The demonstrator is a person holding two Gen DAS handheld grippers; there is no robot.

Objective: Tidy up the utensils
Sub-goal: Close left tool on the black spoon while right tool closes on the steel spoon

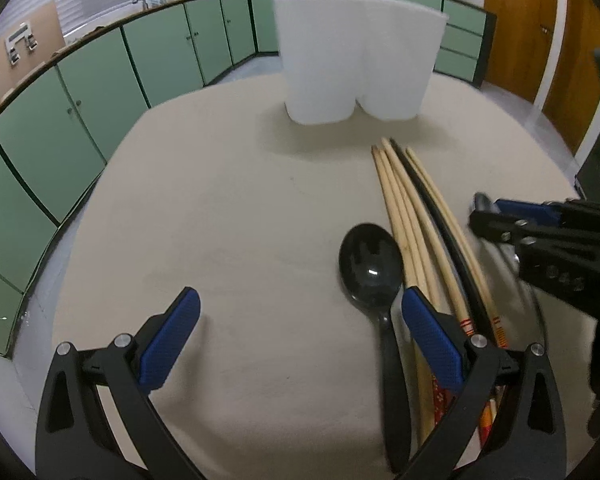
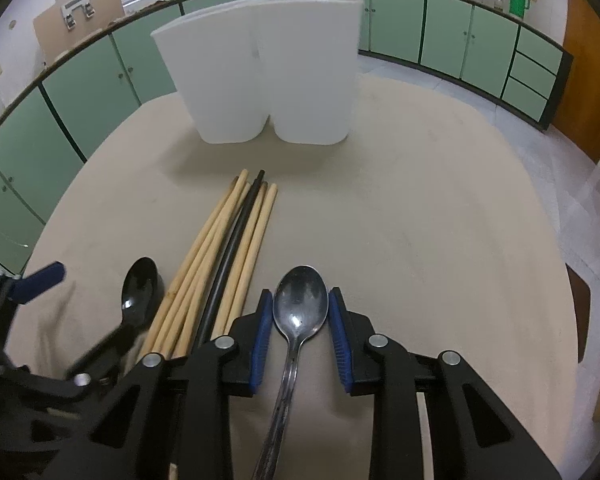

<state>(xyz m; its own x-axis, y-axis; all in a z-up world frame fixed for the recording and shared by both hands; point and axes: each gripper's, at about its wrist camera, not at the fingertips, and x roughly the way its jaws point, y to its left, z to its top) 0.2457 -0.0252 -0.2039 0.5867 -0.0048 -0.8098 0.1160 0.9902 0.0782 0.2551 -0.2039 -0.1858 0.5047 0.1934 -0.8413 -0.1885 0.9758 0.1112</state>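
No writing or brand can be read; only red bands mark 2 chopsticks point(image 1: 466, 326). The left tongs point(image 1: 300, 332) point steeply down, released and wide apart, with the black spoon point(image 1: 371, 264) lying on the counter point(image 1: 228, 200) at their 1 o'clock beside the chopstick bundle point(image 2: 220, 264). The right tongs point(image 2: 300, 332) also tilt down, their blue pads point(image 2: 260, 344) flanking the metal spoon point(image 2: 300, 300) bowl without clearly pressing it. The white holder point(image 2: 260, 72) stands at 12 o'clock.
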